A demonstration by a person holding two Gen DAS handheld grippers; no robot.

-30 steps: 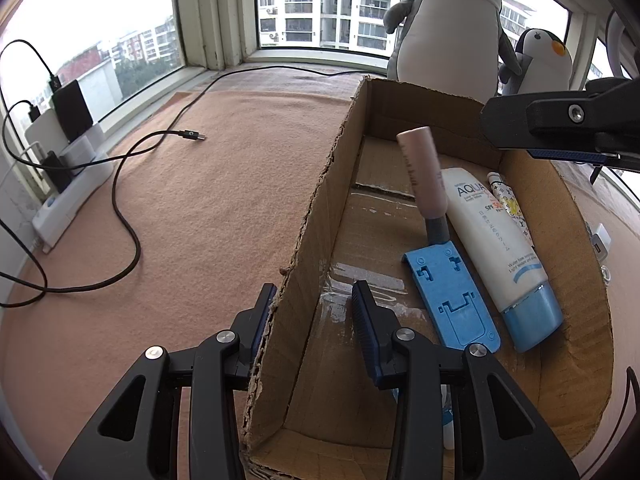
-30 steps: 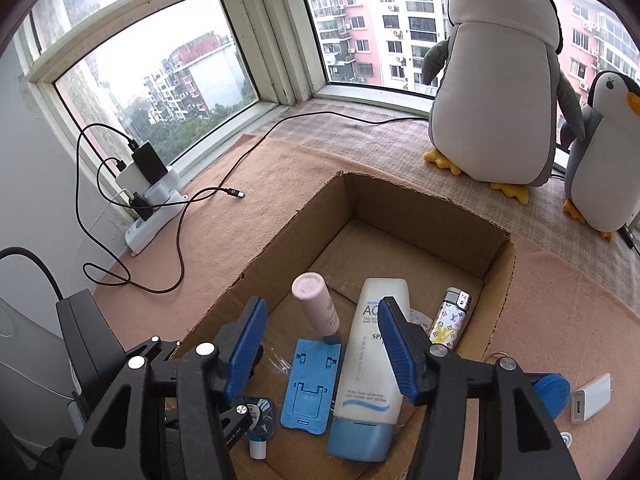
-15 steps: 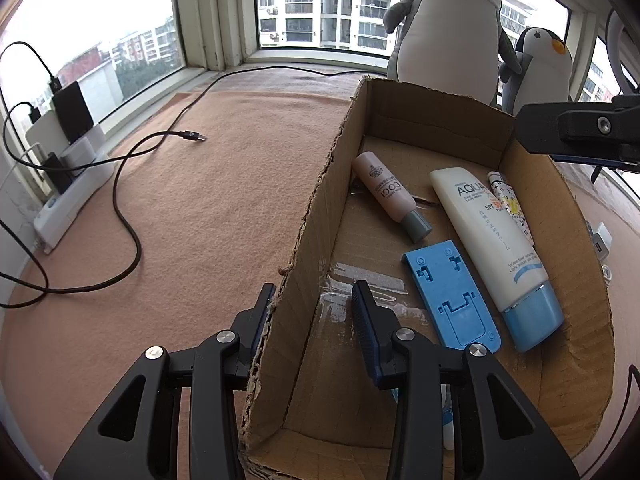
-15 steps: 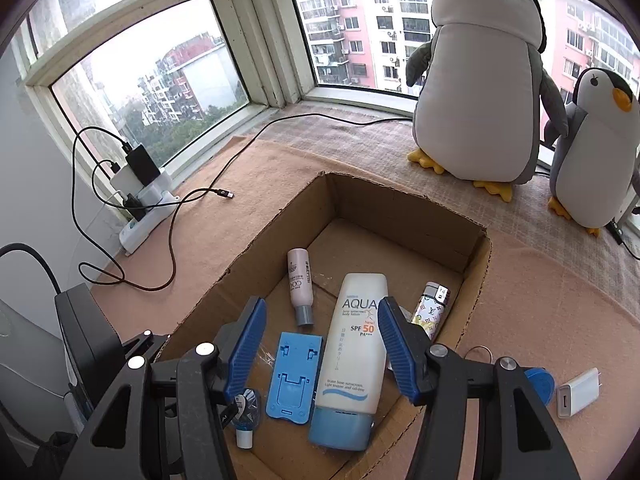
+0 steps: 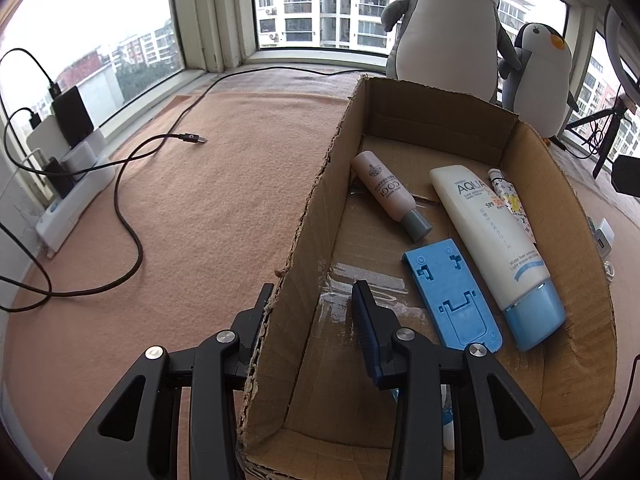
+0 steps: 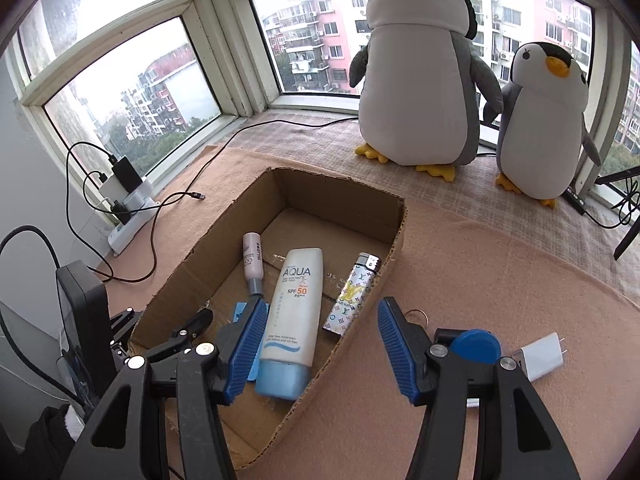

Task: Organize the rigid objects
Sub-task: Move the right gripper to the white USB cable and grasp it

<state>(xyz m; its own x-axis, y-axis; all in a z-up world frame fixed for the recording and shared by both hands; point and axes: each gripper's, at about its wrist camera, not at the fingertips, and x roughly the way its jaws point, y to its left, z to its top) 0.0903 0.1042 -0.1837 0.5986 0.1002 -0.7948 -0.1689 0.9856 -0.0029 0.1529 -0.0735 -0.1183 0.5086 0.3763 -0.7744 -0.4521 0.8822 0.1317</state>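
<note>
1. The left gripper (image 5: 310, 304) clamps the cardboard box (image 5: 304, 240) by its left wall.
2. Inside lie a pink bottle (image 5: 386, 192), a sunscreen tube (image 5: 492, 236) and a blue stand (image 5: 452, 294).

Two plush penguins (image 6: 416, 80) are seen upright by the window (image 6: 316, 40) — the larger one just beside the smaller (image 6: 544, 120). A white power strip (image 6: 130, 216) is set along the left sill, with a black adapter (image 6: 126, 172) plugged in. A black cable (image 5: 132, 216) is looped across the pinkish blanket (image 5: 220, 200) — its plug end lying free.
</note>
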